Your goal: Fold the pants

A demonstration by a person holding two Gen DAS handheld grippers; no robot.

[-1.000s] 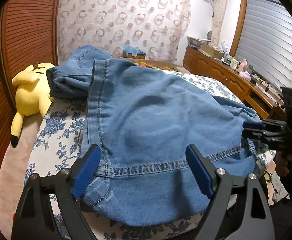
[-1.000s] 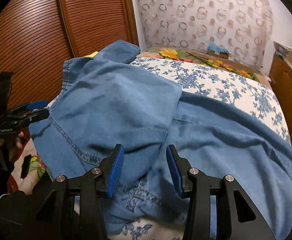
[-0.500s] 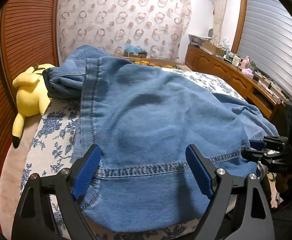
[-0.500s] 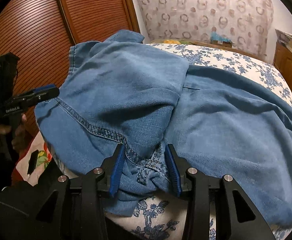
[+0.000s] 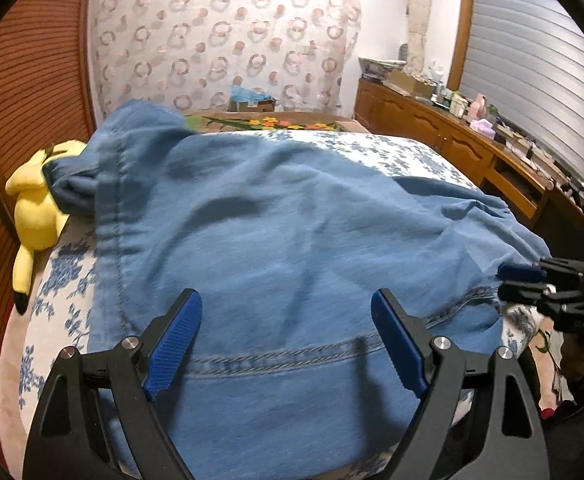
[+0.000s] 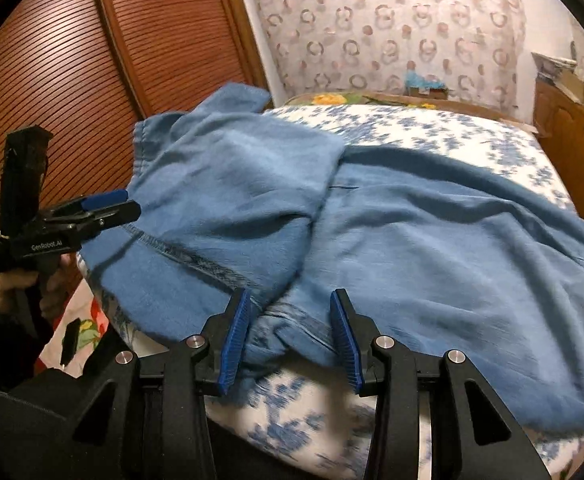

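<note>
Blue denim pants (image 5: 292,240) lie partly folded on the floral bed (image 6: 411,128). The left gripper (image 5: 288,344) hovers released over the near hem; the right gripper (image 6: 288,336) stands parted around bunched fabric, unclenched. Being soft and limp, they are best taken by the stitched hem.

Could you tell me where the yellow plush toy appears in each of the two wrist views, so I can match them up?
Left wrist view: the yellow plush toy lies at the left edge, on the bed beside the pants, against the wooden slatted door.
Right wrist view: not in it.
Shared landmark: the ring-patterned curtain behind the bed's far end.
</note>
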